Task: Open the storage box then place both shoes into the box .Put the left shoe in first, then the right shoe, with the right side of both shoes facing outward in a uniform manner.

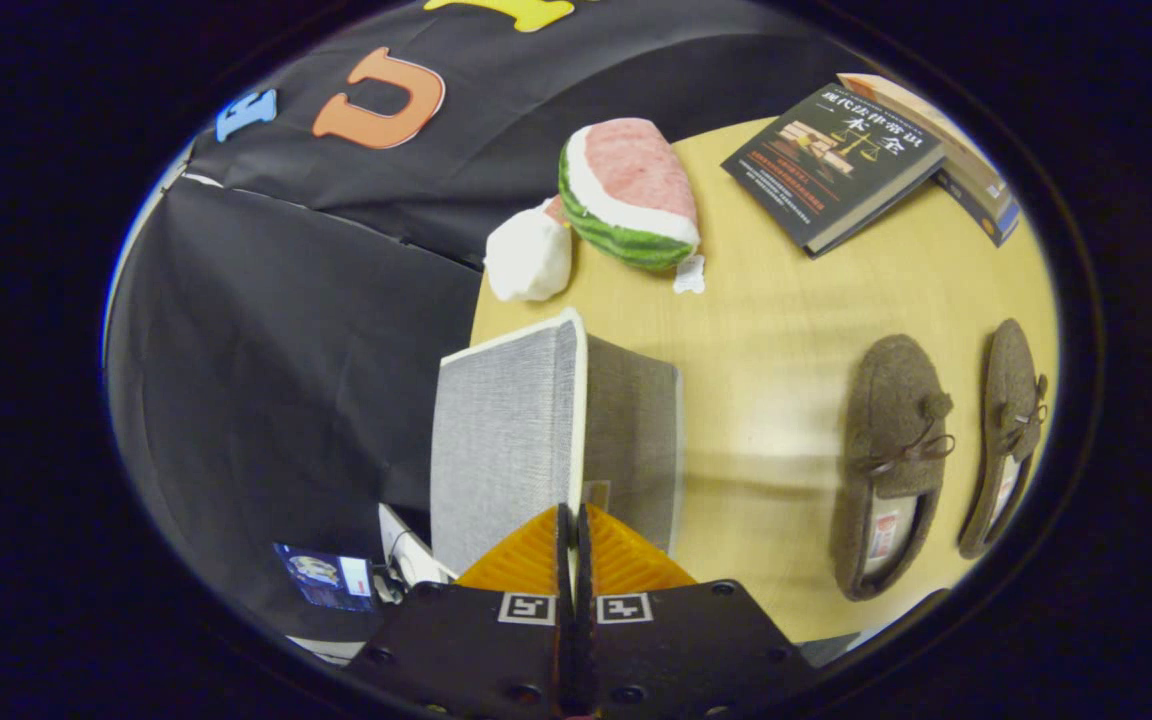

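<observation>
Opening the box (556,440) is the step in hand — the gripper (573,520) pinches its raised lid (506,440) at the table's (786,330) edge; next comes the left shoe (891,460) — both shoes lie nearby.

We look from the camera riding on the gripper (573,520), forward along its closed-together fingers, tilted sideways over the round pale wooden table (786,330). The grey fabric storage box (536,430) sits very near, just ahead; the two brown felt slippers (896,450) lie farther off.
</observation>
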`<state>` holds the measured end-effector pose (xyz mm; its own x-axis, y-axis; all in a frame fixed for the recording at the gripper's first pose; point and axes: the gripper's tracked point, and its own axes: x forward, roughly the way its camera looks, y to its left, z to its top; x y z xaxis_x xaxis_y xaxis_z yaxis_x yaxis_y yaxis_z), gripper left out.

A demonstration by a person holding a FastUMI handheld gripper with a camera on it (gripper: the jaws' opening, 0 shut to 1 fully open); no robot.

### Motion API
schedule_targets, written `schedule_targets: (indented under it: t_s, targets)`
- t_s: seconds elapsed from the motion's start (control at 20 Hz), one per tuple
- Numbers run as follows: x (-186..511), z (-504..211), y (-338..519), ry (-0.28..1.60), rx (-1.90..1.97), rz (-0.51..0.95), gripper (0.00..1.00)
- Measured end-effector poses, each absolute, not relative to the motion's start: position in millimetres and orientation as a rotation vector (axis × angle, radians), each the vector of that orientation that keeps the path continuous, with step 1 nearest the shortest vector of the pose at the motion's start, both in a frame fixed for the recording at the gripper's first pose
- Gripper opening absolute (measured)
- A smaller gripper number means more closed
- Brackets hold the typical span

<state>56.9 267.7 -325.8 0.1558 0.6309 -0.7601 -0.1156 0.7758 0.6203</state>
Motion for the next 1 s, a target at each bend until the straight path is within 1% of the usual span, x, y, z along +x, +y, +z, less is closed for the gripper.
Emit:
schedule_targets:
  t_s: [0.2, 0.65, 0.85, 1.0]
  targets:
    - [49, -296, 278, 1.298, 0.472, 0.623, 0.01]
    - [40, -202, 341, 1.232, 0.514, 0.819, 0.00]
    - [33, -181, 379, 1.214, 0.498, 0.879, 0.00]
    - [23, -179, 412, 1.242, 0.492, 0.907, 0.00]
